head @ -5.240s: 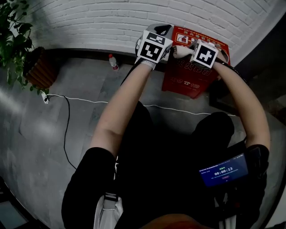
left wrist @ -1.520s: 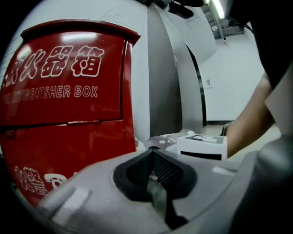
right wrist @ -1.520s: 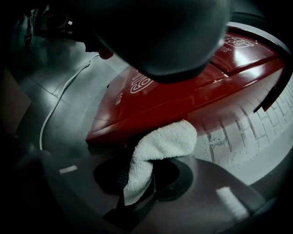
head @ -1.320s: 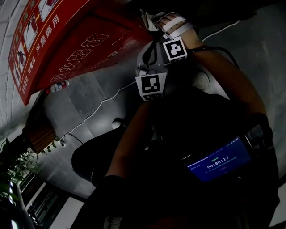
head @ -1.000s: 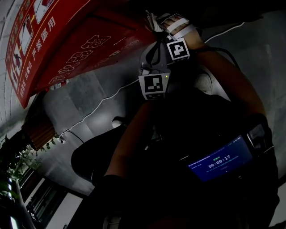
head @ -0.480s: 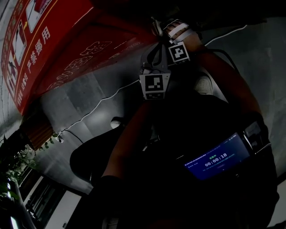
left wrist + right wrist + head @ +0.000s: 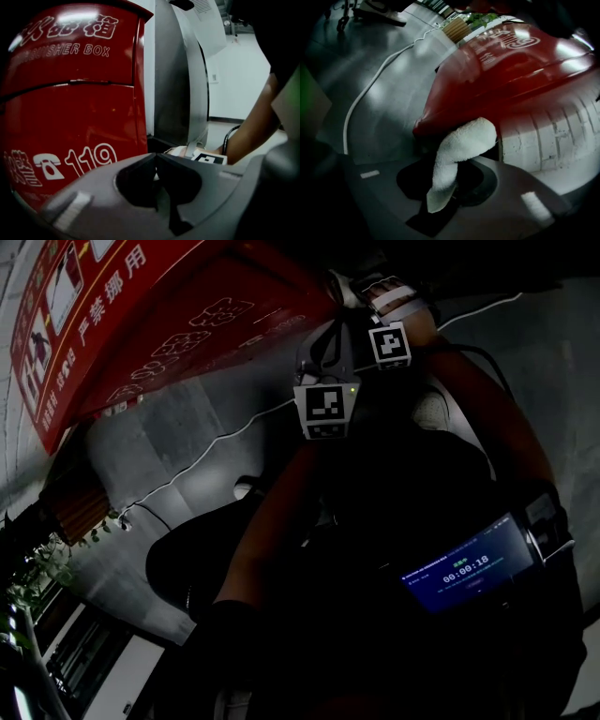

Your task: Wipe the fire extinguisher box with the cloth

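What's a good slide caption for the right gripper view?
Right tongs hold a white cloth up to the red fire extinguisher box.

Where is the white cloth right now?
Right gripper view: the cloth is pinched in the right gripper, its folded end at the lower edge of the fire extinguisher box, beside the brick wall.

Grey floor carries the red fire extinguisher box, upper left of head view. White cable trails over the floor, left side of right gripper view. Plant pot, prob. wicker, stands at head view's left edge
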